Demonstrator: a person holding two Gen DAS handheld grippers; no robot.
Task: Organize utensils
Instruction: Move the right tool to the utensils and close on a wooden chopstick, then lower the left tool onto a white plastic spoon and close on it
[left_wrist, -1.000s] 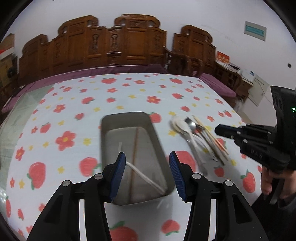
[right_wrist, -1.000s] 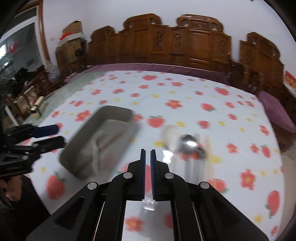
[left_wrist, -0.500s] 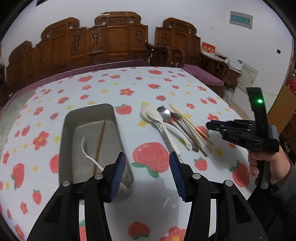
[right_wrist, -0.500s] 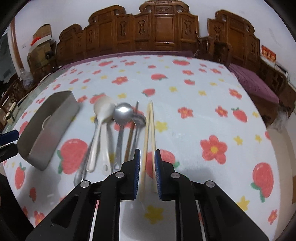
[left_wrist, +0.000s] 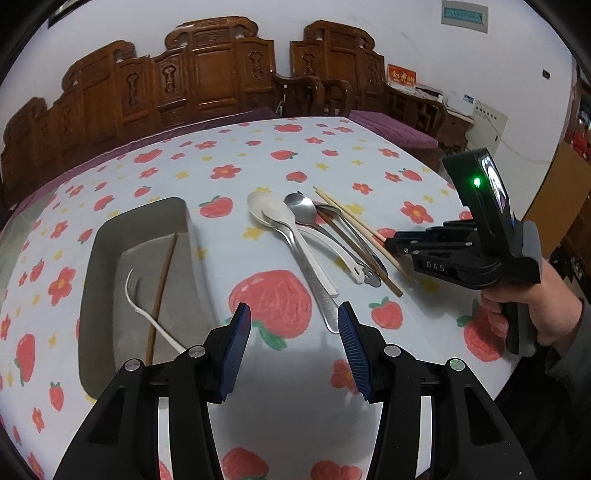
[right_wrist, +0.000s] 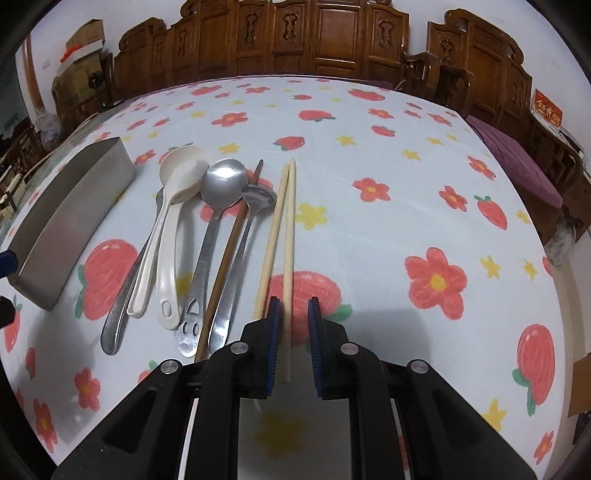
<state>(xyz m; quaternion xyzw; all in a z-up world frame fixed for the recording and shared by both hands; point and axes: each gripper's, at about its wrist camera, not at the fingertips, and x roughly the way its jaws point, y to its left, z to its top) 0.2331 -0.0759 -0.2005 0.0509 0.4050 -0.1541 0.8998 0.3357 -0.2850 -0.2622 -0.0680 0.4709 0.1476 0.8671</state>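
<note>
Landmark: metal tray (left_wrist: 140, 295) on the strawberry-print tablecloth (right_wrist: 369, 229).

Inside the tray: a white plastic fork (left_wrist: 138, 302) and one dark chopstick (left_wrist: 162, 284).

Just right of the tray, a loose row of utensils: white ladle-spoons (right_wrist: 177, 206), steel spoon (right_wrist: 218, 199), a brown chopstick (right_wrist: 232, 243), a smaller steel spoon (right_wrist: 255, 206), then a pale chopstick pair (right_wrist: 282, 229) farthest from the tray.

Right gripper (right_wrist: 293, 314): low over the near ends of the pale pair; the right-hand stick lies between the jaws. Jaws narrowly parted, pads not pressing it.

Left gripper (left_wrist: 293, 347): right of the tray, half spread, nothing in it.
</note>
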